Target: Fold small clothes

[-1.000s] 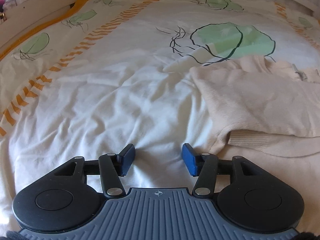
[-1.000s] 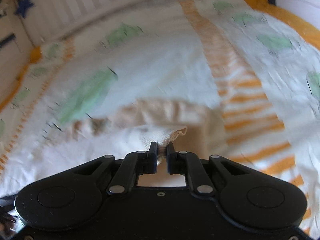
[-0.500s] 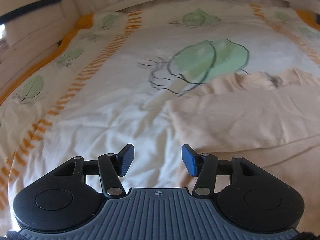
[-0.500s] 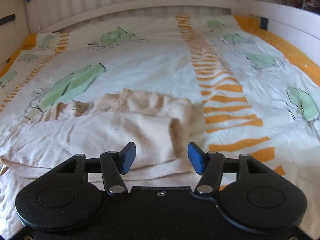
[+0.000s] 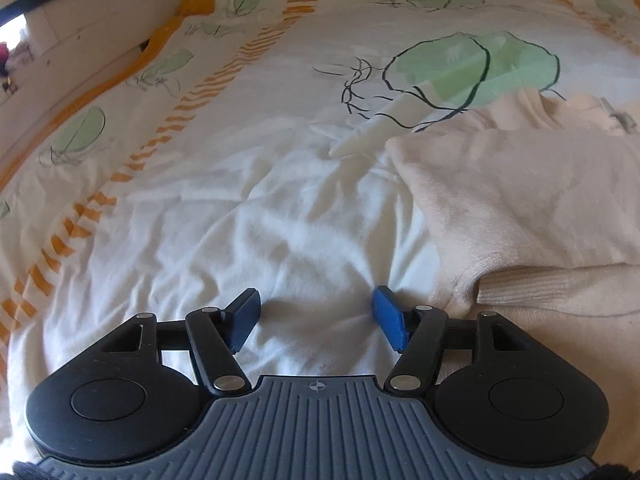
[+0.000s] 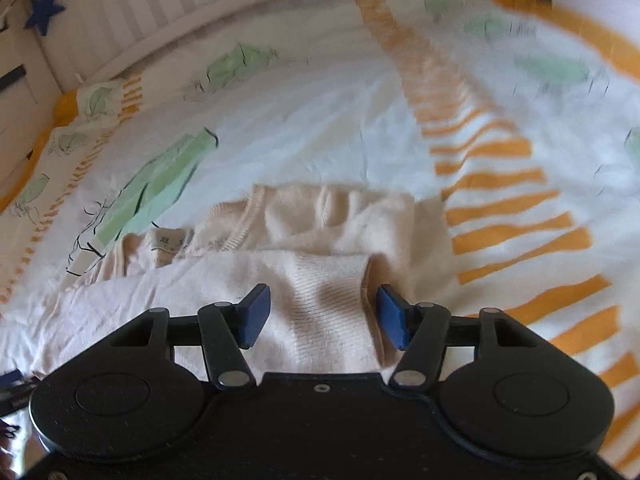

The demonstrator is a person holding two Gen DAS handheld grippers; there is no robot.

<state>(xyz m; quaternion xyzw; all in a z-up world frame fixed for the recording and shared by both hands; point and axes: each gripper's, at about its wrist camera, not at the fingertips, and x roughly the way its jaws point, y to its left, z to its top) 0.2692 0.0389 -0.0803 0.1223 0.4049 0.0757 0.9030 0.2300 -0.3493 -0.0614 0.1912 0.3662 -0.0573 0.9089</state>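
A small cream knitted jumper (image 6: 320, 240) lies partly folded on a rumpled white cotton bedspread (image 5: 248, 216) printed with pale green leaf shapes outlined in black and rows of orange dashes. The knit looks soft and fine, with ribbing at the cuff (image 6: 332, 280) and the neckline, and a little sewn label (image 6: 170, 240) shows at the collar. One sleeve is laid across the body, its ribbed end pointing to the right in the right wrist view.

The right gripper (image 6: 320, 316), black with blue pads, stands spread just over that sleeve cuff; the cuff lies between the pads but neither presses on it. Its jaws have just been closing a little.

The left gripper (image 5: 316, 320), of the same build on a grey ribbed base, is also spread, and its jaws have just been opening. Only wrinkled bedspread shows between its pads. The jumper lies just to its right, a ribbed hem edge (image 5: 560, 284) near the right-hand pad but apart from it.

Behind the bed runs a white slatted headboard (image 6: 160, 8), with a dark blue star (image 6: 43, 10) hanging at its left.
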